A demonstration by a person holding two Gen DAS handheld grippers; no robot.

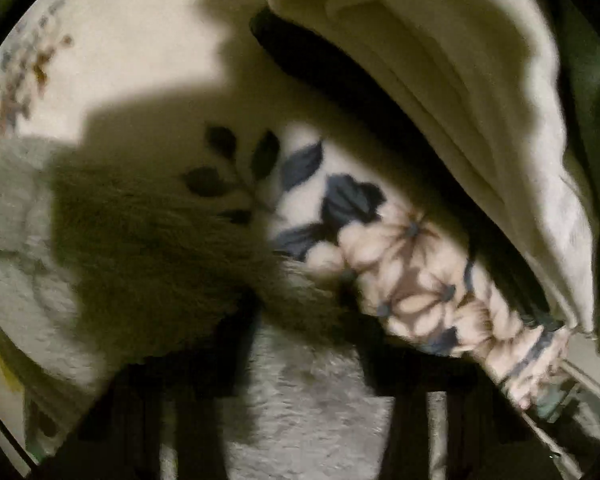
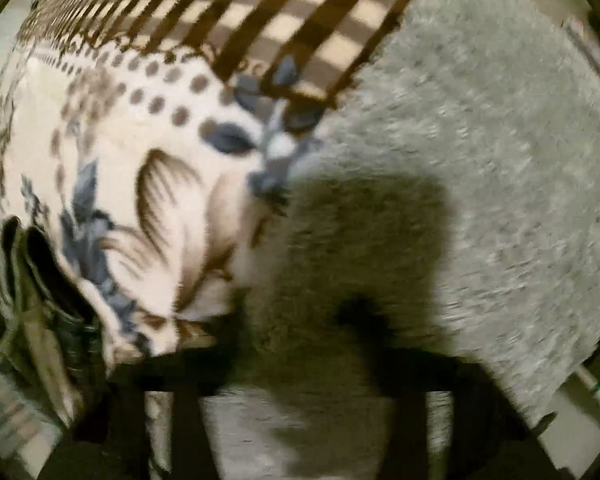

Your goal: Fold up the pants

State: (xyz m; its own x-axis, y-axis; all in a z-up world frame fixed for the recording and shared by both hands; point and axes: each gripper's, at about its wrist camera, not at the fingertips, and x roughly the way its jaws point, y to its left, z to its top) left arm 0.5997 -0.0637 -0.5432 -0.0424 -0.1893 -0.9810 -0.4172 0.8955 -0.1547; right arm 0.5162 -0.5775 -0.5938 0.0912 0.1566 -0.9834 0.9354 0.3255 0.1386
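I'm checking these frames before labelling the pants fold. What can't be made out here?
- Left wrist view: the cream cloth is cut off at the top edge; whether it is the pants is unclear.
- Left wrist view: the left claw is dark, and shadow hides its fingertips.
- Right wrist view: motion blur smears the flowered blanket and grey rug.
- Right wrist view: the right claw sits in shadow.

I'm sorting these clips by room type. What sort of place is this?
Probably a bedroom or other living space at home: a floral-print blanket lies spread out, with a brown checked cloth and a grey shaggy rug or throw beside it. Blur hides finer detail.
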